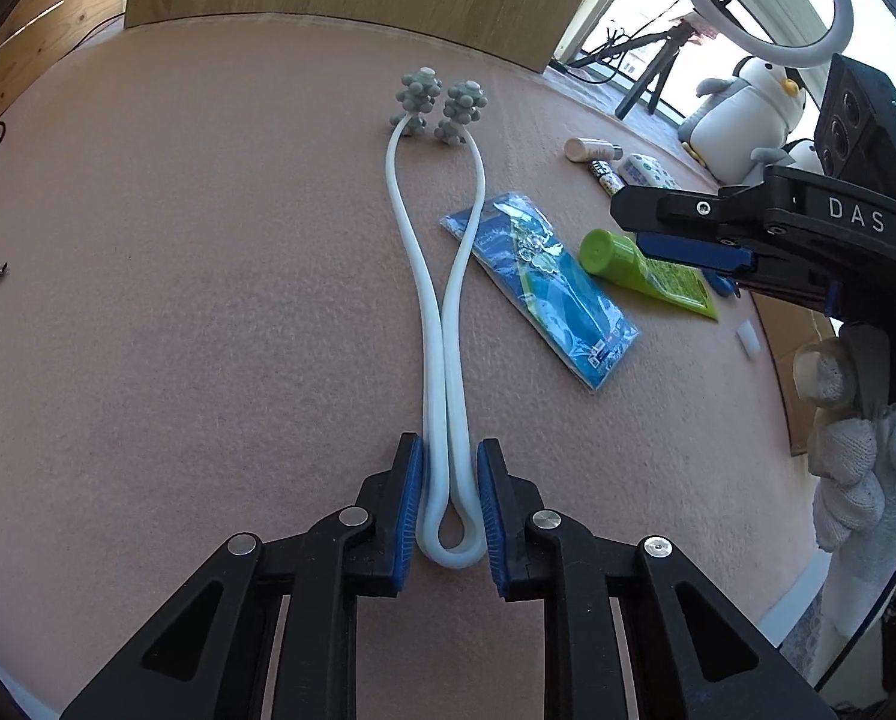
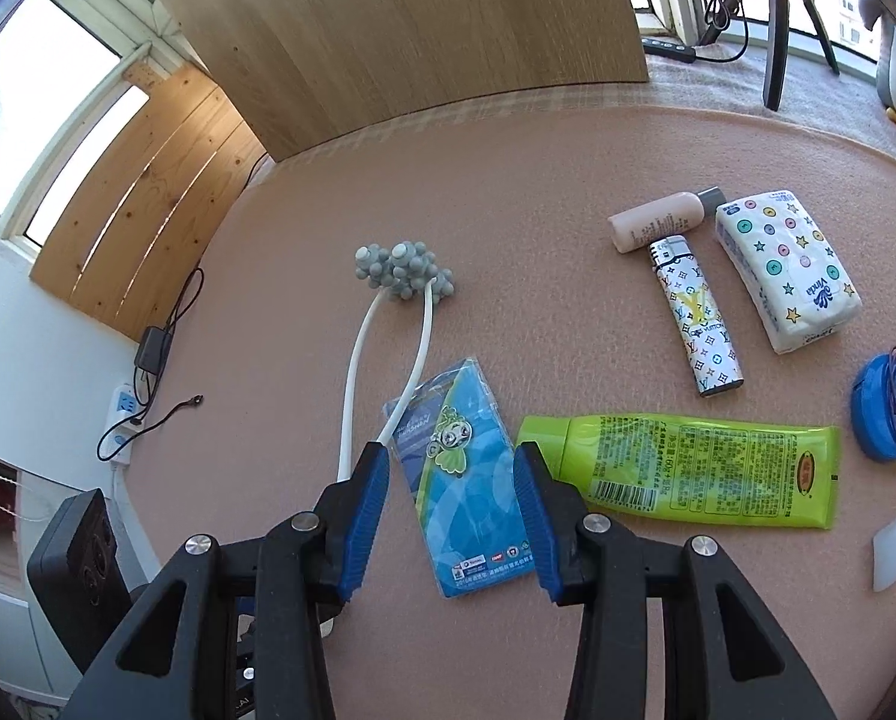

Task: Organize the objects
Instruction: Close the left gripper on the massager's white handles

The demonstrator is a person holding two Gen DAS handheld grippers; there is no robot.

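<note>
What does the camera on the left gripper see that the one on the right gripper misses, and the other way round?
Only the left wrist view shows the left gripper squeezing the bent end of the white neck massager, plus a penguin plush, a ring light and a gloved hand.

Only the right wrist view shows the open right gripper above the blue card packet, a blue round case and a wall socket strip.

Both show the massager, packet, green tube, lighter, tissue pack and small bottle.

Bright daylight from the blown-out windows (image 2: 57, 78) — sharp centre, fisheye-bent, dark-vignetted edges.
</note>
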